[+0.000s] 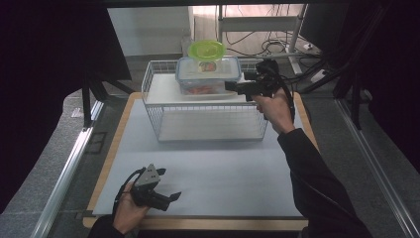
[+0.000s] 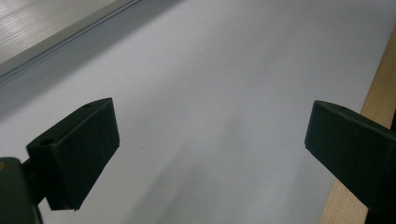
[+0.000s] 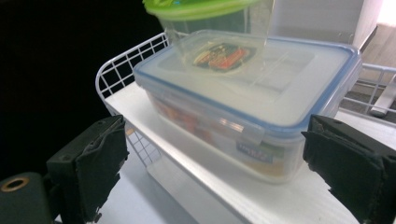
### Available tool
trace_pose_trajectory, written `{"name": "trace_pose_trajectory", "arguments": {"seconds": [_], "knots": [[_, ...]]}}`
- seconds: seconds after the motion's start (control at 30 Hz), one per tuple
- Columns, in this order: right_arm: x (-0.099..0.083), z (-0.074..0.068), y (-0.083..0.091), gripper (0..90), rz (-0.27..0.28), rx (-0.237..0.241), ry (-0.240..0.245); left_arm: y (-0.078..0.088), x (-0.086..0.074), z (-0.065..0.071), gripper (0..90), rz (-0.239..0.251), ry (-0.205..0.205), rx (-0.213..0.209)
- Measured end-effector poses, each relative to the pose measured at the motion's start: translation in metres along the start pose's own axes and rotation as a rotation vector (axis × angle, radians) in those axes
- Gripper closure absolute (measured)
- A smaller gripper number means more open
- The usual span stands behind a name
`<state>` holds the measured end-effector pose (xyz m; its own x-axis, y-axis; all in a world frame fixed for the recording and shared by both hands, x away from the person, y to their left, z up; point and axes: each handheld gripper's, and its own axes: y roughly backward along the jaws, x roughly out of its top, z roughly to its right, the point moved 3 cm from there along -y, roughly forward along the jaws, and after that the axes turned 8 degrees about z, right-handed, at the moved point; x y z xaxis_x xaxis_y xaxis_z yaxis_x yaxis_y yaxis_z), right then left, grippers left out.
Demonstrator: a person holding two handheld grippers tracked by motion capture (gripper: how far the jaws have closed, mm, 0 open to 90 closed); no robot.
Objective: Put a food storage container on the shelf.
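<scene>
A clear rectangular food box (image 1: 208, 77) with a blue-rimmed lid stands on the white shelf board (image 1: 161, 91) of a white wire rack (image 1: 208, 124) at the back of the table. On its lid sits a small round tub with a green lid (image 1: 206, 49). My right gripper (image 1: 229, 87) is held level at the box's right end, open. In the right gripper view the box (image 3: 243, 93) lies just ahead of my gripper (image 3: 215, 144), with the green-lidded tub (image 3: 205, 7) above. My left gripper (image 1: 174, 196) rests low at the front left, open over the white mat (image 2: 210, 70).
The white mat (image 1: 223, 168) covers a wooden table (image 1: 114, 148), whose edge (image 2: 373, 107) shows beside my left gripper. A metal rail (image 1: 69, 163) runs along the left side. Cables and a metal stand (image 1: 277, 44) lie behind the rack.
</scene>
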<state>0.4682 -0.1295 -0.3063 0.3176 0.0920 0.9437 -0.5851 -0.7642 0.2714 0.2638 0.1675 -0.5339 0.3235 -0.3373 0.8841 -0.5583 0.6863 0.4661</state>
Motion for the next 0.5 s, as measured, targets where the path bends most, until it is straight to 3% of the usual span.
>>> {"name": "trace_pose_trajectory", "arguments": {"seconds": [0.5], "knots": [[-0.026,-0.013,0.016,6.4,-0.011,-0.018,0.068,-0.002,-0.001,0.002,3.2,-0.013,-0.011,-0.008]]}}
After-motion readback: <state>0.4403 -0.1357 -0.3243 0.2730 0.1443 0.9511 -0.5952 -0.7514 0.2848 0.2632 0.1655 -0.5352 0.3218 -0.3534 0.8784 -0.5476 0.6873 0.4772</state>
